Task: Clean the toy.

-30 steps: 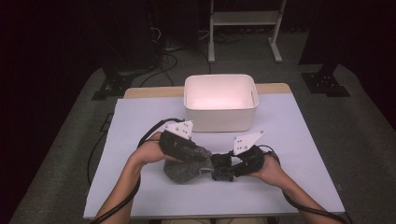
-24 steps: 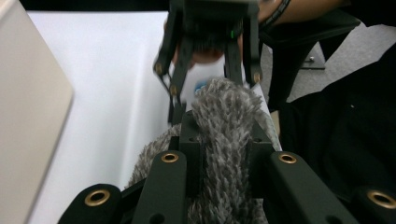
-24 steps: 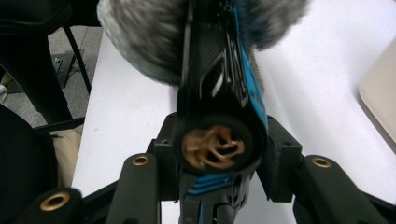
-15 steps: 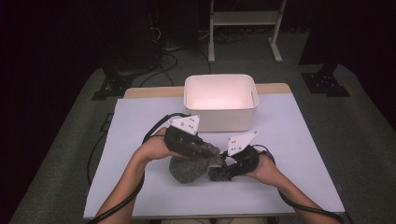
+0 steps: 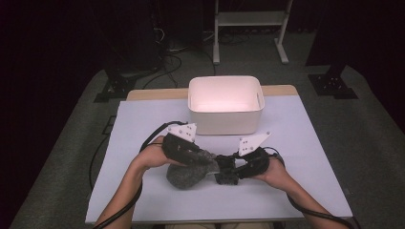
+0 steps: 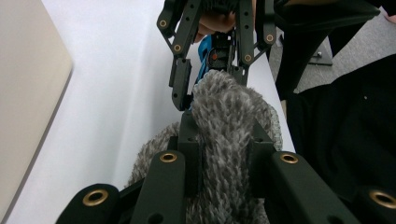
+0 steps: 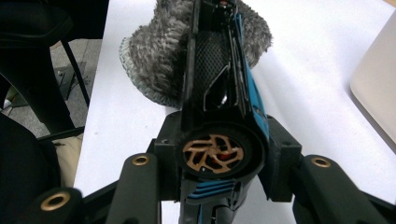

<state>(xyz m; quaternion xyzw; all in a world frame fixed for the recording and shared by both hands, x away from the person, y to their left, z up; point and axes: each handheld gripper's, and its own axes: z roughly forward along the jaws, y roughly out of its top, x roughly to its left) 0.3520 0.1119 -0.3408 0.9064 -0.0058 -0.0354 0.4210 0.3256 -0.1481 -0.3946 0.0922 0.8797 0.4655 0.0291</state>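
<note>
The left gripper (image 5: 206,161) is pinching the grey fuzzy cover (image 5: 187,172) with its fingers (image 6: 187,158) closed tight on the fabric, as the left gripper view is showing up close. The right gripper (image 5: 228,168) is clamping the black and blue tool (image 7: 219,98) between its fingers (image 7: 164,163), with the tool's far end sitting inside the cover. Both are lying near the front middle of the white counter (image 5: 305,143), the cover to the left and the tool to the right. A white bin (image 5: 225,119) is standing farther back, well apart from them.
</note>
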